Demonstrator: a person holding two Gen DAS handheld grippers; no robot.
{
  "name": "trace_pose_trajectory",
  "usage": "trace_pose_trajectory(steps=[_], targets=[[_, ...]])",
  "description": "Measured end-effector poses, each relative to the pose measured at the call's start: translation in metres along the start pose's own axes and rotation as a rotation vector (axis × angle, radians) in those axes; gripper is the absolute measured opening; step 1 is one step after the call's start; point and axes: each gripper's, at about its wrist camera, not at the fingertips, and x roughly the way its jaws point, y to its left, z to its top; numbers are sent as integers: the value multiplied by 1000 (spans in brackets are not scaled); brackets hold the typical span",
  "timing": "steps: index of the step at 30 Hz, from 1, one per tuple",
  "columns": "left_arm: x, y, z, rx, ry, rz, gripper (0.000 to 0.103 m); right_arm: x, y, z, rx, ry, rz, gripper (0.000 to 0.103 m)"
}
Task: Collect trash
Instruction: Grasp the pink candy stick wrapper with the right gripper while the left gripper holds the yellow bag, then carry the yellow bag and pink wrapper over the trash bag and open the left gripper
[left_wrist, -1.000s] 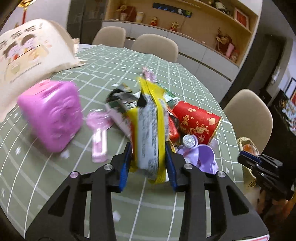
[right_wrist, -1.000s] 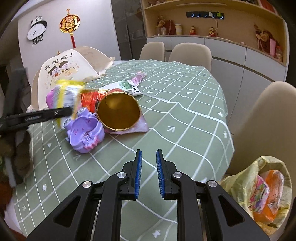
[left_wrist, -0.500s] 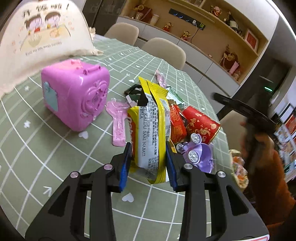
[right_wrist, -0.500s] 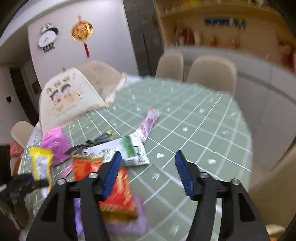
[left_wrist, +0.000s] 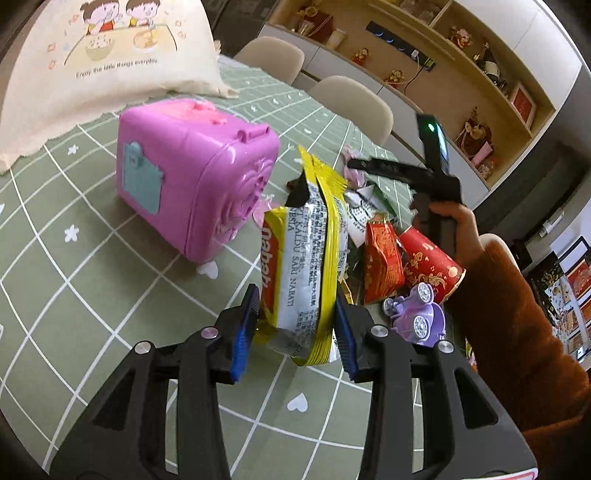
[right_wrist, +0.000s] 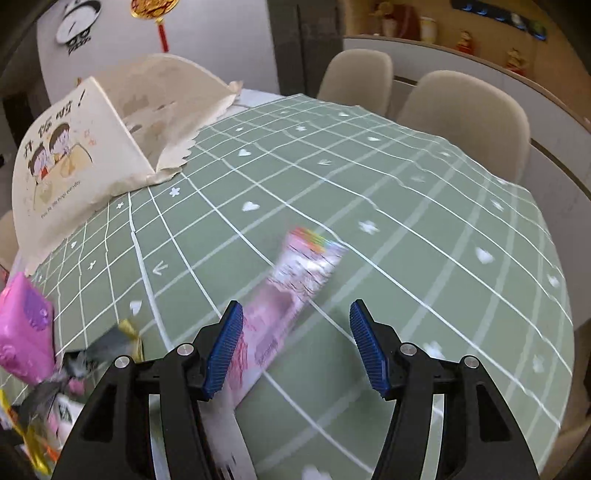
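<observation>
My left gripper (left_wrist: 295, 328) is shut on a yellow and silver snack wrapper (left_wrist: 306, 266) and holds it above the green tablecloth (left_wrist: 92, 288). Behind it lie a red wrapper (left_wrist: 382, 266), a red paper cup (left_wrist: 430, 266) and other scraps in a heap. My right gripper (right_wrist: 295, 343) is open and hovers low over a long pink wrapper (right_wrist: 288, 291) that lies between its jaws, nearer the left finger. The right gripper also shows in the left wrist view (left_wrist: 406, 173), held in a hand above the heap.
A pink plastic toy box (left_wrist: 192, 184) stands left of the heap, and a purple toy (left_wrist: 417, 317) lies at its front. A cream mesh food cover (right_wrist: 85, 147) sits at the table's far left. Beige chairs (right_wrist: 465, 114) ring the table.
My right gripper has opened wide and moved forward and down over the pink wrapper. My left gripper has kept hold of the yellow wrapper and shifted left, closer to the pink box.
</observation>
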Motion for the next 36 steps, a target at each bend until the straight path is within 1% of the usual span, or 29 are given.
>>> trace_pose_trajectory(steps=[1,3,5,6,7,10,16,20,22,24,26,28,29,31,33,35,36], targets=[[0,0,-1,3,3,4,39,3,3,1,-6,5,7,57],[0,-2,-1,7,10,3,40,6,10,3,-34,0,-8,56],[-1,-3,-1,3,16,-3,42,4,17,2,-67,1,-27,36],[-1,-2,-1,-1,15,-7,42,2,20,2,-81,7,-38,21],[-2,-3,-2,-2,13,-8,43,1,22,2,-85,11,-44,16],[-4,0,-3,-5,7,-6,44,-20,29,2,-102,-16,-77,14],[-2,0,-3,-5,7,-2,44,-67,29,2,-90,-62,-117,13],[-5,-1,-4,5,-9,13,44,-106,26,-10,-60,-90,-140,13],[-8,-4,-5,25,-26,15,44,-125,25,-20,-41,-99,-142,13],[-11,-9,-5,42,-36,1,43,-145,25,-35,-25,-106,-154,13],[-13,-15,-7,69,-50,-4,36,-164,25,-52,-10,-111,-155,13],[-16,-22,-9,108,-73,-2,35,-182,26,-69,5,-122,-150,13],[-17,-26,-10,123,-85,4,35,-191,28,-79,9,-129,-150,13],[-18,-31,-10,147,-105,45,35,-207,29,-96,17,-144,-146,13],[-21,-36,-9,151,-109,57,34,-224,30,-118,34,-165,-140,13],[-24,-44,-9,172,-119,75,34,-234,31,-133,45,-177,-136,13],[-26,-51,-10,197,-126,96,34,-238,31,-143,50,-182,-135,13]])
